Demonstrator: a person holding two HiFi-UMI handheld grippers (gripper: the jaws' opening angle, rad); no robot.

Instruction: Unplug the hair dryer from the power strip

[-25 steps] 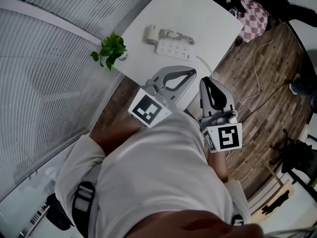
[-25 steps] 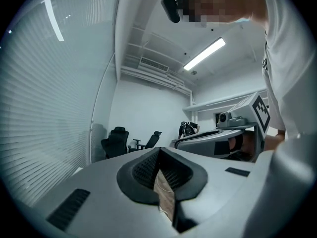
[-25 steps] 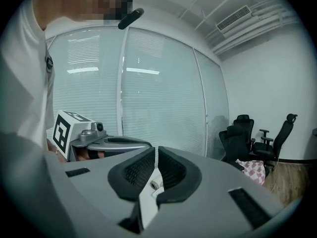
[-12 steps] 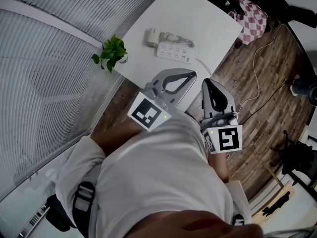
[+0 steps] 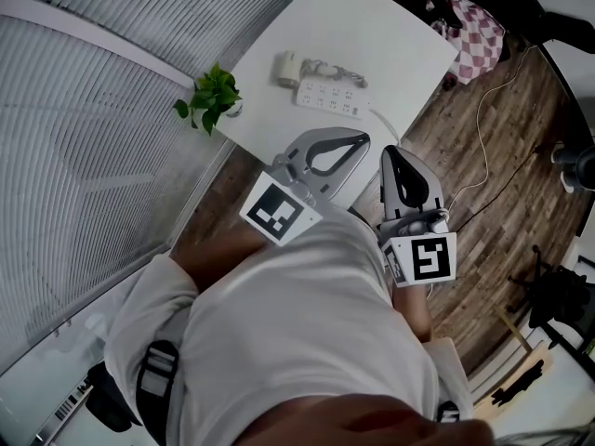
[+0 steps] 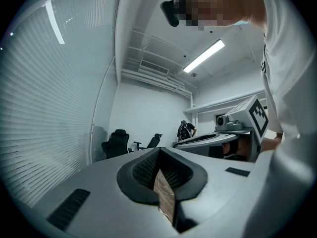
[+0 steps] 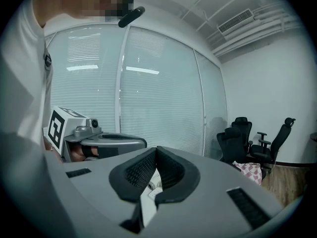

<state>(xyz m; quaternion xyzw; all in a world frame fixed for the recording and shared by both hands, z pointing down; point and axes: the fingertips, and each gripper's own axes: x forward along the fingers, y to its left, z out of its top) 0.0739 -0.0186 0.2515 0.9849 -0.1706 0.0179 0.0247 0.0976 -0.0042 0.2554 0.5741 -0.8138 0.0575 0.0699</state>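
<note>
Head view: left gripper (image 5: pixel 361 140) and right gripper (image 5: pixel 387 152) hang clenched on nothing near the table (image 5: pixel 372 26) edge; dryer (image 5: pixel 287 66) lies just beside the strip (image 5: pixel 327 98).

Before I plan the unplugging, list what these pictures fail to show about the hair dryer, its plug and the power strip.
- Power strip: head view, too small to tell whether anything is plugged in.
- Hair dryer: right gripper view, only a sliver shows past the shut jaws of the right gripper.
- Table: left gripper view, blocked by the own body of the left gripper.
</note>
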